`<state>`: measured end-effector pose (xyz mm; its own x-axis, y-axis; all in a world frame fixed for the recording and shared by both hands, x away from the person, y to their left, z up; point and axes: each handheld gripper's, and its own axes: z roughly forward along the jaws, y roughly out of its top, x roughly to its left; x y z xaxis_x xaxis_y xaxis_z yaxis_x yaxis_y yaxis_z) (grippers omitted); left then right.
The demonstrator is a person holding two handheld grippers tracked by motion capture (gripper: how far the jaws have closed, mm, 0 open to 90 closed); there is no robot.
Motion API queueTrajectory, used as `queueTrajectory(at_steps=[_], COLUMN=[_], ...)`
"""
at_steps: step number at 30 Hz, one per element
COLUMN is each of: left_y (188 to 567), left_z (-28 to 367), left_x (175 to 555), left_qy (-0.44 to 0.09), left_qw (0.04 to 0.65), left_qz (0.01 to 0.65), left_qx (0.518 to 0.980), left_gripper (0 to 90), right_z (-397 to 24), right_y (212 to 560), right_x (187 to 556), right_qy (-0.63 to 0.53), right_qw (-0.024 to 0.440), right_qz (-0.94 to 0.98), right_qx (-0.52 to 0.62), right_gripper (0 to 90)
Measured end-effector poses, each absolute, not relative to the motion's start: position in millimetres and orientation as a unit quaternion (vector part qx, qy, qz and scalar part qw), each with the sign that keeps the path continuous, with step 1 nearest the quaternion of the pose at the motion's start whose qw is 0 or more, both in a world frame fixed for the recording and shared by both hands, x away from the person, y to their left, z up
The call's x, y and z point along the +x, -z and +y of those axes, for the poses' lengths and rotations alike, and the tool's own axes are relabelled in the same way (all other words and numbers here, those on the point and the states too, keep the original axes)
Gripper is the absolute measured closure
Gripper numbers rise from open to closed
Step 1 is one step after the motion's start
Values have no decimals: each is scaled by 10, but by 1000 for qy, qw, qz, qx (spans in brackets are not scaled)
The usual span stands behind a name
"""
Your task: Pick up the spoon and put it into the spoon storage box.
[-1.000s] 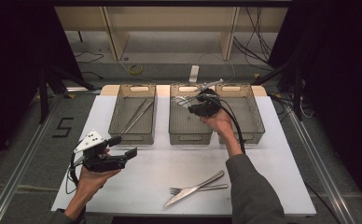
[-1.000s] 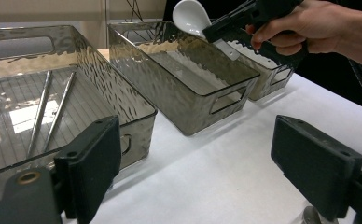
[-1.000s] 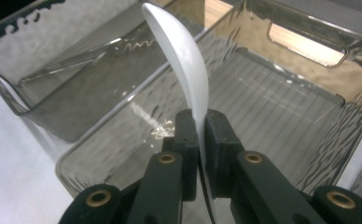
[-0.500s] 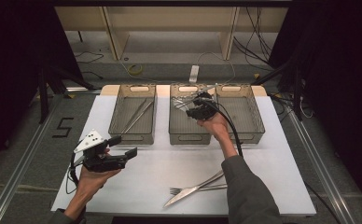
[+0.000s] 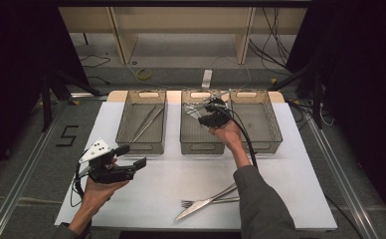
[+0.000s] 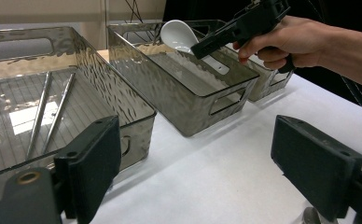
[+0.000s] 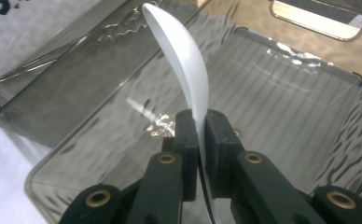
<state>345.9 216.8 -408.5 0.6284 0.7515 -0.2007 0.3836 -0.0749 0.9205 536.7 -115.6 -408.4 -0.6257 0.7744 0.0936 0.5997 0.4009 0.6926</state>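
Observation:
My right gripper (image 5: 208,111) is shut on the handle of a white ceramic spoon (image 7: 184,60) and holds it above the middle grey see-through bin (image 5: 201,144). The bowl of the spoon (image 6: 177,35) points away from the hand, toward the bin's far end. In the right gripper view, the bin floor (image 7: 272,93) lies bare beneath the jaws. My left gripper (image 5: 131,155) hovers open over the white table near the left bin (image 5: 141,144), with nothing between its jaws. From the left gripper (image 6: 195,163), the right gripper (image 6: 207,44) shows over the middle bin (image 6: 170,93).
The left bin holds two metal chopsticks (image 5: 148,122). To the right of the hand stands a third bin (image 5: 265,142). A knife (image 5: 198,209) and a fork (image 5: 185,203) lie crossed near the table's front edge. The white mat (image 5: 290,189) ends close behind the bins.
The right hand with the spoon has shifted slightly left over the middle bin. The left gripper has kept still.

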Motion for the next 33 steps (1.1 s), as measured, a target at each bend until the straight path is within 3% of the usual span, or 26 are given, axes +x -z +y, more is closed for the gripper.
queueTrajectory(at_steps=[16, 29, 33], left_y=[4088, 4090, 4088], left_z=[2167, 2163, 2164], left_x=[3461, 3461, 3459], left_qy=[-167, -167, -168], left_qw=[551, 550, 550], left_qz=[398, 399, 398], left_qx=[714, 714, 715], left_gripper=[157, 157, 157], right_z=[-1153, -1248, -1259], right_y=[4147, 3889, 3797], right_x=[5398, 5224, 5128], right_qy=[-351, -377, -380], right_qw=[107, 105, 98], right_qz=[821, 838, 848], right_qx=[437, 380, 357], right_gripper=[815, 646, 557])
